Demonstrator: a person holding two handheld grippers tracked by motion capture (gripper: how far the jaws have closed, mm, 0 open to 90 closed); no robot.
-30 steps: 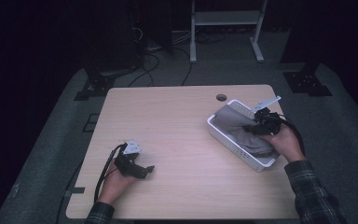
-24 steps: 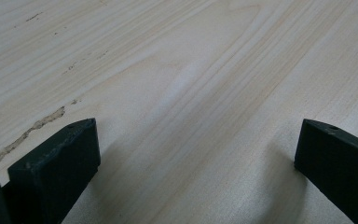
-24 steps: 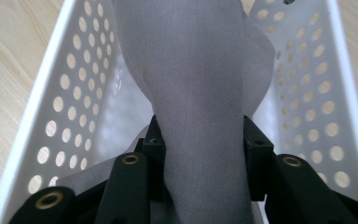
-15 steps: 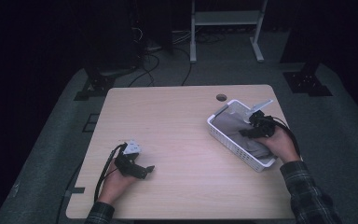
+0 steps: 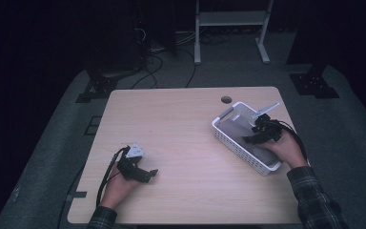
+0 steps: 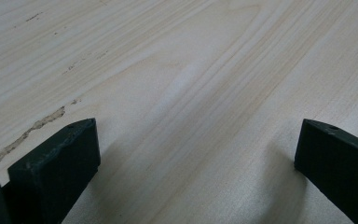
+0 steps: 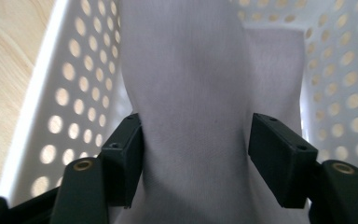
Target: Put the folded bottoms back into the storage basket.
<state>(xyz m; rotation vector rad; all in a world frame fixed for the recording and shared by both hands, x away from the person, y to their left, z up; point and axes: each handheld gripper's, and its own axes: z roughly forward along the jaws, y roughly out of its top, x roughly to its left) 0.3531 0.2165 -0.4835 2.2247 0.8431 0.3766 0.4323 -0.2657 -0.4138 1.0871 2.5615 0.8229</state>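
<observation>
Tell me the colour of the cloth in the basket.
Pale grey cloth, plain; the right gripper view shows it best.

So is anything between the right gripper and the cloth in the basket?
Nothing visible is. The right gripper is down inside the white basket, and the grey cloth rises straight between its jaws, which have just been opening. Whether the jaws are touching the cloth is unclear.

Dim room w/ lit table (image 5: 181, 124), dark surrounds; gripper views bright, soft shadows, near fingers (image 7: 279, 158) slightly blurred.
</observation>
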